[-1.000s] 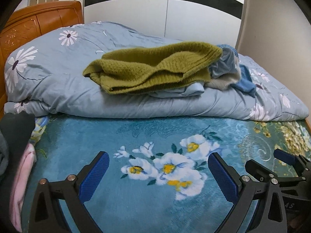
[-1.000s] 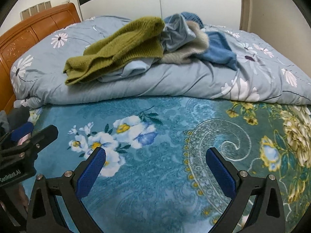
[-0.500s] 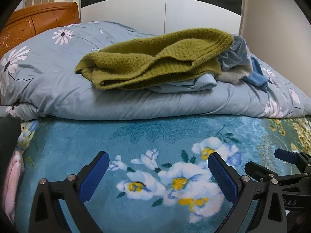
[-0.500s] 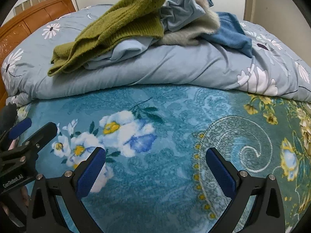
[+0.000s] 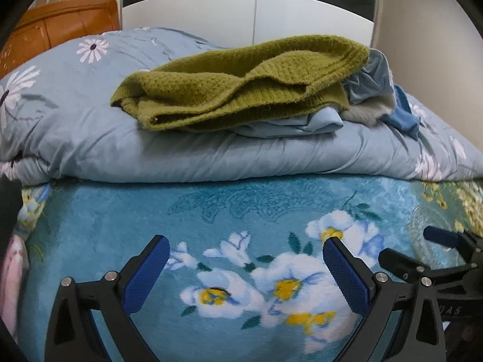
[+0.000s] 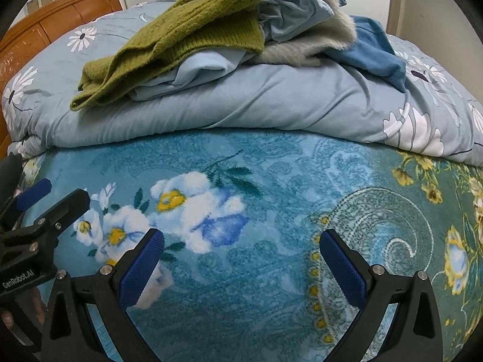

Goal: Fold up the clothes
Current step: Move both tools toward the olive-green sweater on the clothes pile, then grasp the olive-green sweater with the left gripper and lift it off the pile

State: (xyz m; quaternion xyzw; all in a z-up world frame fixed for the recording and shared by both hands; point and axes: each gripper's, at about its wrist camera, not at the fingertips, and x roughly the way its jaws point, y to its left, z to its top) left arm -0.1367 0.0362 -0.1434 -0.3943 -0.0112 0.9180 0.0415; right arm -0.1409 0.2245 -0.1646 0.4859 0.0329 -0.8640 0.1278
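Teal floral blanket (image 5: 120,226) lies beneath both spread, empty grippers, left gripper (image 5: 246,267) and right gripper (image 6: 241,259); ahead, a folded quilt (image 6: 271,102) carries the green sweater (image 5: 241,81) atop other clothes (image 6: 302,15).

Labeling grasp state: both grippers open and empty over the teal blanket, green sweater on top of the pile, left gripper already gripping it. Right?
Not quite. The left gripper grips nothing: the left wrist view shows it open over the teal blanket, short of the green sweater. The rest holds; the right gripper is open too.
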